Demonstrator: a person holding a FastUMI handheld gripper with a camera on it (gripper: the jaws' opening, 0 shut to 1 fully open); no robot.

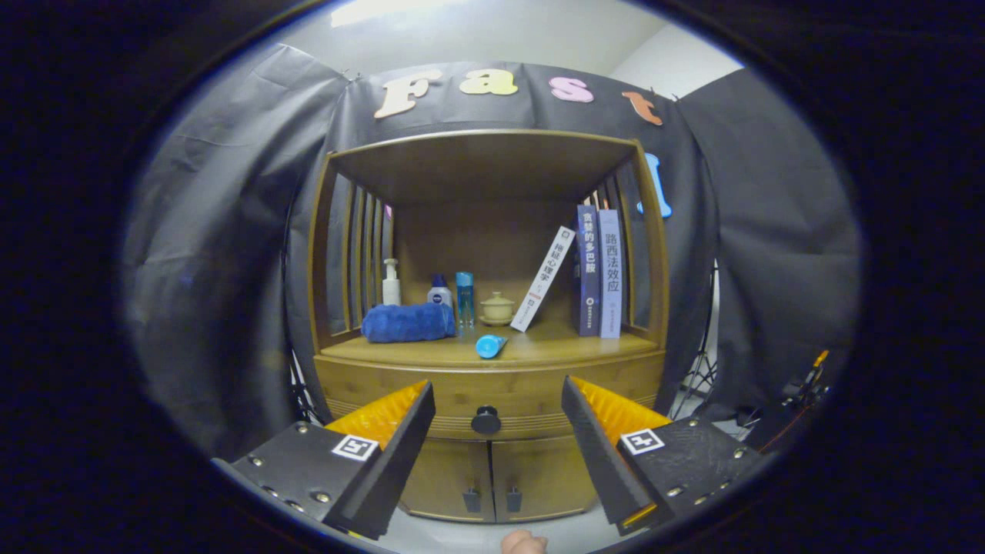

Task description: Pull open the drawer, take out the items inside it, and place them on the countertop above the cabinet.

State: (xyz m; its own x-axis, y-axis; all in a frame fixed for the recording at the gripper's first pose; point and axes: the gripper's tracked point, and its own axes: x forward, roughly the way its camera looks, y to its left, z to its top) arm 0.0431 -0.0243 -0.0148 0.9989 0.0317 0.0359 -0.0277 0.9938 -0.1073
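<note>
Gripper [498,400] fingers spread wide, gripping nothing, aimed at the wooden cabinet [338,385]; drawer [531,396] closed, its dark knob [485,420] between the fingers, just beyond the tips. On the countertop [569,346] above: blue towel [408,322] far left, blue tube [490,345] near the front edge, books [600,269] far right. Two small doors [492,477] below the drawer.

Gripper [498,419] with wedge-shaped, ridge-faced jaws on dark screw-studded blocks, each bearing a square black-and-white marker.
</note>
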